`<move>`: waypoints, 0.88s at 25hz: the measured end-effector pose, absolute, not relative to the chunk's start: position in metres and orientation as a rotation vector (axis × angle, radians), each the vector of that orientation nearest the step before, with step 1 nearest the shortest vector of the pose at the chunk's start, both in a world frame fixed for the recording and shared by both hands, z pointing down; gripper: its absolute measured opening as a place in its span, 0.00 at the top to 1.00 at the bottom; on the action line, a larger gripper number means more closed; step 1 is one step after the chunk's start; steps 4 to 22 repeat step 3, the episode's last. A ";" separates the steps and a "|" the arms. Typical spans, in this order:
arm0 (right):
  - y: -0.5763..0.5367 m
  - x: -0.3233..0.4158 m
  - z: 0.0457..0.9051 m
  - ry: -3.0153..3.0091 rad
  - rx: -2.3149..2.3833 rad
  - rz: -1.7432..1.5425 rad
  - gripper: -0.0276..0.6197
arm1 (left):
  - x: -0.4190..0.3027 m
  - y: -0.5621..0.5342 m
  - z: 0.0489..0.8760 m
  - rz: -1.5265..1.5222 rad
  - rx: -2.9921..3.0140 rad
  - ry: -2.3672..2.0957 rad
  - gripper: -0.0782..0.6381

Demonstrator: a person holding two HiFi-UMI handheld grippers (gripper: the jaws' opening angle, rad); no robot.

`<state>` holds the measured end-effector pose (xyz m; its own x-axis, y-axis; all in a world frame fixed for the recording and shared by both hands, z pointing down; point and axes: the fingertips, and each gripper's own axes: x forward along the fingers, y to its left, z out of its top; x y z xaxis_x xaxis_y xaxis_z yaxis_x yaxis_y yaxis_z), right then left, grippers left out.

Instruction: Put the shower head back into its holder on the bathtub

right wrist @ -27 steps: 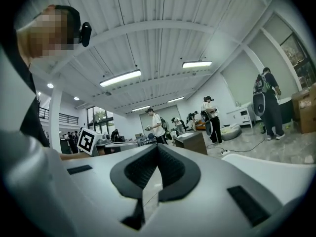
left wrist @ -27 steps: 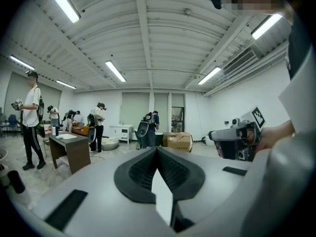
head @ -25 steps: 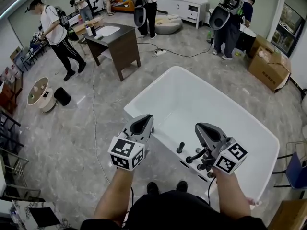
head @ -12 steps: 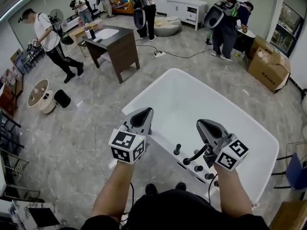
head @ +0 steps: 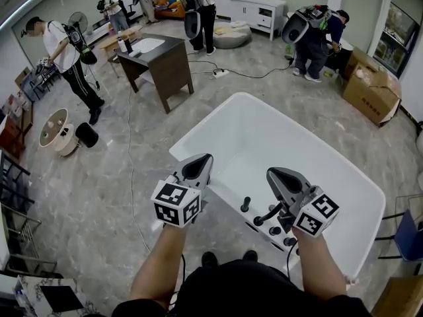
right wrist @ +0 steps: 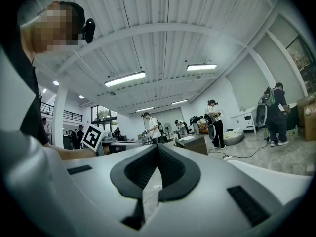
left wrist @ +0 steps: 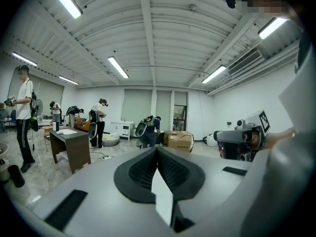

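The white bathtub [head: 198, 134] stands in front of me. On its near rim sit several black fittings: an upright knob [head: 246, 204], round knobs [head: 274, 230] and a long slanted black piece [head: 266, 216], partly hidden behind my right gripper; I cannot tell whether it is the shower head. A dark hose [head: 288, 264] hangs below the rim. My left gripper [head: 197, 168] [left wrist: 158, 149] hovers over the tub's near left edge, shut and empty. My right gripper [head: 277, 176] [right wrist: 158, 147] hovers above the fittings, shut and empty.
A dark wooden desk [head: 162, 61] stands beyond the tub, with a cable and power strip [head: 220, 72] on the floor. Several people stand at the back and left. Cardboard boxes [head: 370, 88] sit at the right, and a cable spool [head: 54, 129] and black bin [head: 85, 133] at the left.
Both grippers have stayed almost where they were, over the tub's near rim. The person at the far left has walked a little further left.
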<state>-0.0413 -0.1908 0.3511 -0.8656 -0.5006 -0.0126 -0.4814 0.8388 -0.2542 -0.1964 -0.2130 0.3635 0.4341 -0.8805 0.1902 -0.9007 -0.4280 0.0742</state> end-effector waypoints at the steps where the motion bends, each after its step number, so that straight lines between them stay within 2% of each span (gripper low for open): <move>1: -0.191 -0.041 0.351 2.937 -0.784 -0.374 0.93 | -0.196 -0.213 0.364 0.184 2.516 -1.576 0.87; 22: -0.191 -0.041 0.351 2.939 -0.781 -0.372 0.93 | -0.196 -0.214 0.364 0.186 2.513 -1.574 0.87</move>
